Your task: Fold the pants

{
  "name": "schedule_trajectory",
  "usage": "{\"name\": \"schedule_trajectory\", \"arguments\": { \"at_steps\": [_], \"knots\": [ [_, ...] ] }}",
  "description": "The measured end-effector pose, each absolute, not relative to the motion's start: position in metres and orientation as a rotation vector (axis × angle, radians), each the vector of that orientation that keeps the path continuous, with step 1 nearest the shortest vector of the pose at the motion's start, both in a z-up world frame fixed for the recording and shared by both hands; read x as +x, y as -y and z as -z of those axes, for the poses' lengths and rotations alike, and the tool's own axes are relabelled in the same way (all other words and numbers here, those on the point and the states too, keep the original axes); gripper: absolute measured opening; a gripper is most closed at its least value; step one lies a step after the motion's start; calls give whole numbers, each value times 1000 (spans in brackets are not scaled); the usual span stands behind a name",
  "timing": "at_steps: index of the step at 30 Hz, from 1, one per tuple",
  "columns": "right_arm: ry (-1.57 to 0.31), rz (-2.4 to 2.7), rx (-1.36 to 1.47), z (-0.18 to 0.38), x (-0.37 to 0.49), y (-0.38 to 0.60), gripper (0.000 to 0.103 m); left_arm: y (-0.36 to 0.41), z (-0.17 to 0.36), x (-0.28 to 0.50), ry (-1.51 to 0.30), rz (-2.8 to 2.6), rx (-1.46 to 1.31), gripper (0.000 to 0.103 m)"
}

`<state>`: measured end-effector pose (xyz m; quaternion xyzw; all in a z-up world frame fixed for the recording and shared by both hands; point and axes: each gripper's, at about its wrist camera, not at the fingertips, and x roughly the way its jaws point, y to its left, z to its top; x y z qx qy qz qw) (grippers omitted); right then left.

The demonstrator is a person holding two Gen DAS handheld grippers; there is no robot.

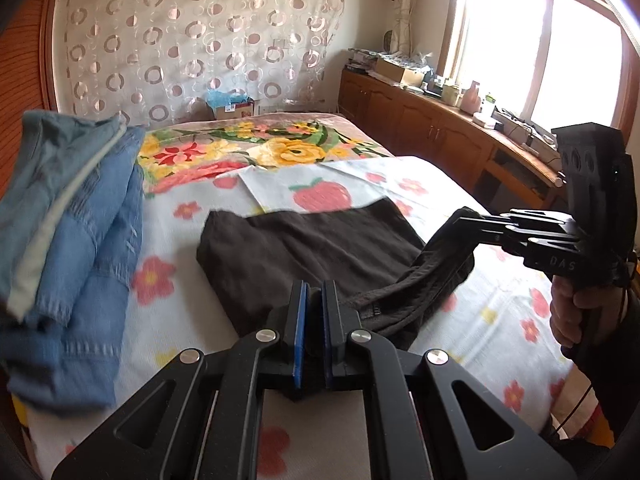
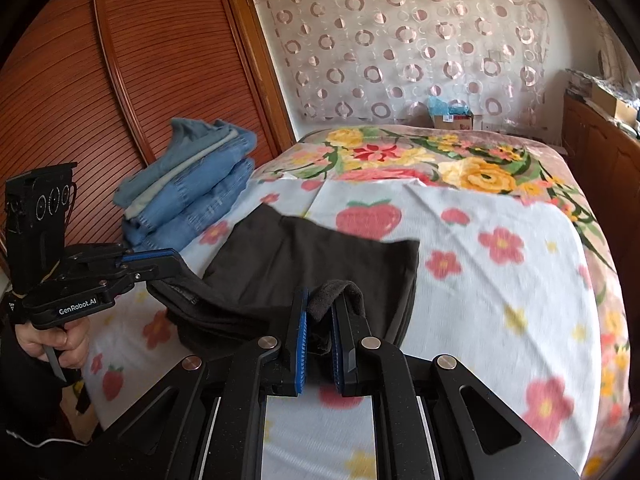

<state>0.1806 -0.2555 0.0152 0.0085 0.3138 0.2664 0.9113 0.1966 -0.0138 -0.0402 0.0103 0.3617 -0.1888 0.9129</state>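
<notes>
Dark brown pants lie folded on the bed, their near edge lifted off the sheet. My left gripper is shut on the left end of that edge, with dark cloth pinched between its blue pads. The right wrist view shows the left gripper from the side, clamped on the pants. My right gripper is shut on the right end, a fold of cloth sticking up between its pads. In the left wrist view the right gripper holds that corner raised. The cloth sags between the two grippers.
A stack of folded blue jeans sits at the bed's left edge. The flowered sheet covers the bed, with a floral blanket beyond. A slatted wooden wardrobe stands left, and a cluttered wooden cabinet under the window on the right.
</notes>
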Motion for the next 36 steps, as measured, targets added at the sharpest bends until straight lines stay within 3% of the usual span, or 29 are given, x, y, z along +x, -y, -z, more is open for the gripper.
{"name": "schedule_trajectory", "arguments": {
  "at_steps": [7, 15, 19, 21, 23, 26, 31, 33, 36],
  "knots": [
    [-640, -547, -7, -11, 220, 243, 10, 12, 34, 239, -728, 372, 57, 8],
    [-699, -543, 3, 15, 260, 234, 10, 6, 65, 273, -796, 359, 49, 8],
    [-715, -529, -5, 12, 268, 232, 18, 8, 74, 278, -802, 358, 65, 10],
    [-704, -499, -18, 6, 266, 233, 27, 6, 73, 278, -795, 354, 58, 16],
    [-683, -475, -36, 0, 261, 236, 29, 3, 72, 279, -799, 366, 39, 23],
    [-677, -462, -47, -1, 254, 239, 31, -3, 69, 278, -789, 360, 26, 42],
    [-697, -447, -44, 4, 249, 245, 32, -1, 64, 274, -775, 385, 34, 45],
    [-699, -439, -57, 3, 246, 245, 33, -1, 63, 274, -769, 392, 37, 60],
    [-709, -458, -87, 1, 245, 240, 40, 0, 63, 272, -761, 404, 35, 71]
  ]
}}
